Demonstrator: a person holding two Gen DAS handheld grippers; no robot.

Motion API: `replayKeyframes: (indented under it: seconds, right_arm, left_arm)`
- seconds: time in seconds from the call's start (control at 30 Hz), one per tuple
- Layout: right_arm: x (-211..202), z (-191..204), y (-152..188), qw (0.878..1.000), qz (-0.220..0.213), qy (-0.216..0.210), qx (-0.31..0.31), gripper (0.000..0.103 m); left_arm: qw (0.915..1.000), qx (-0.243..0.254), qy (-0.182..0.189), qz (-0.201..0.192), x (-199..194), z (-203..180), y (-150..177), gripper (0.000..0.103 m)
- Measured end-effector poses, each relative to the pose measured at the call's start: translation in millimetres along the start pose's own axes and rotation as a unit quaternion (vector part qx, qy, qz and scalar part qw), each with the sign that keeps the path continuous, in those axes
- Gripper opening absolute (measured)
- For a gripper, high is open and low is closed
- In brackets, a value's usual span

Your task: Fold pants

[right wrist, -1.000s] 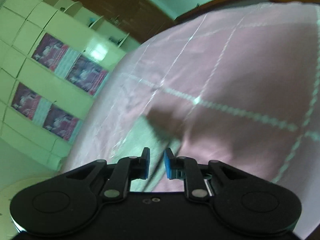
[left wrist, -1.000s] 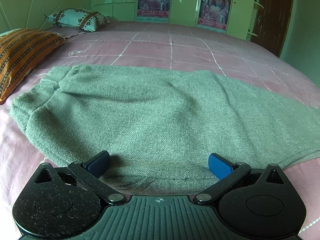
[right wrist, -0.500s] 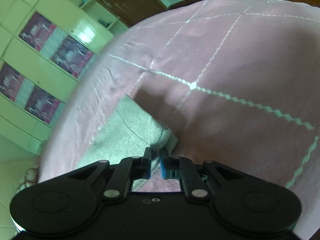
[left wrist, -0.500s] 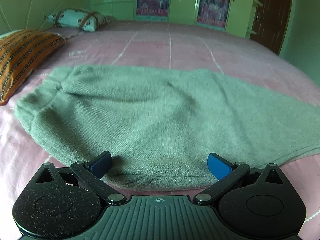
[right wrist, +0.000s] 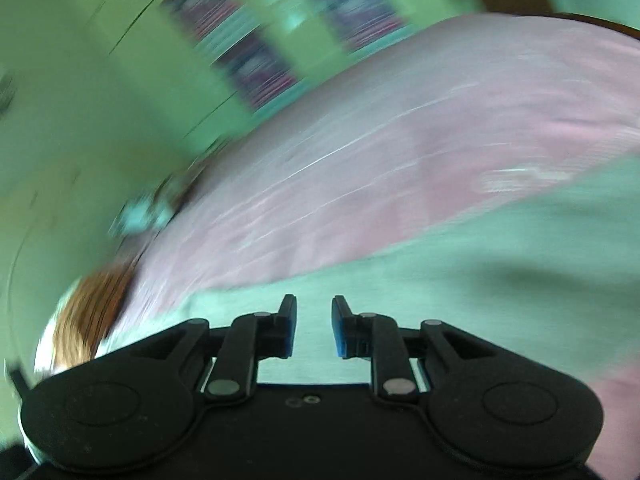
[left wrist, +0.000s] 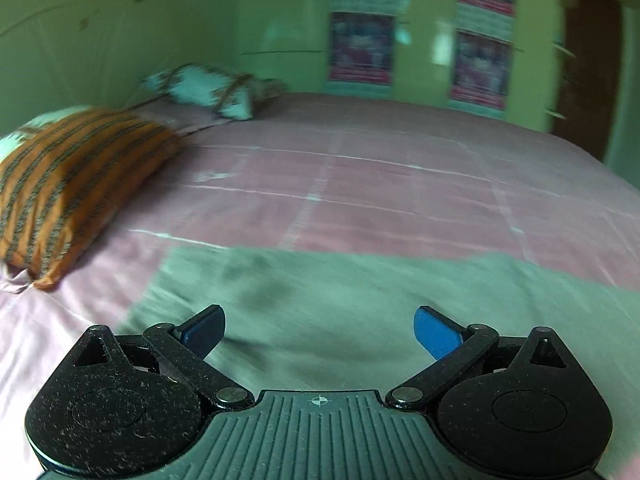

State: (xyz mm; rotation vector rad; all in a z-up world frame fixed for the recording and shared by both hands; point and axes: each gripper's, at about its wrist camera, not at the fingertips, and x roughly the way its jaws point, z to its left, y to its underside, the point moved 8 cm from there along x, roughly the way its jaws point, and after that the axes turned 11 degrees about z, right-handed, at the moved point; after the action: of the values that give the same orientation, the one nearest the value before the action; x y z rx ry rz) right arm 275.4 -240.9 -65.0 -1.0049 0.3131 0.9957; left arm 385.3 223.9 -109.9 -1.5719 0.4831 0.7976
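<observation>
Grey-green pants lie flat across the pink bedspread. In the left wrist view my left gripper hovers just over the pants near their left end. Its jaws stand wide and are closing, with nothing pinched between the blue pads. The right wrist view is heavily blurred. There my right gripper is above the pants, its jaws a narrow gap apart and opening. I see no cloth pressed between the pads, only the pants beyond the gap.
An orange striped pillow lies at the left edge of the bed, and a white patterned pillow sits behind it. Green cupboards with posters and a brown door stand beyond the bed.
The left gripper rose and shifted toward the pillow end, and its jaws narrowed a little. The right gripper swung fast from the leg cuff to over the pants, rolling, and its gap widened slightly.
</observation>
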Motion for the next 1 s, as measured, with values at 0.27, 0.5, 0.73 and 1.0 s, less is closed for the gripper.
replayKeyframes:
  seconds: [0.27,0.5,0.73,1.0]
  right_arm:
    - [161,132,-29,0.985,0.117,-0.038,-0.119,0.014]
    - [255,178,-29,0.968,0.15,0.047,-0.198,0.01]
    - [208,160,-54,0.979,0.099,0.038,-0.176,0.015]
    - [200,108,-43,0.991,0.1,0.059,-0.069,0.014]
  left_arm:
    - [0.9919,0.05,-0.079,0.086,91,34,-24,0.081]
    - [0.9926,-0.036,-0.052,0.103,117,61,-17,0.103]
    - [0.9977,-0.027,-0.057,0.023,61,45,-31,0.094]
    - [0.9962,-0.037,-0.058,0.053,80,66,-7,0.096]
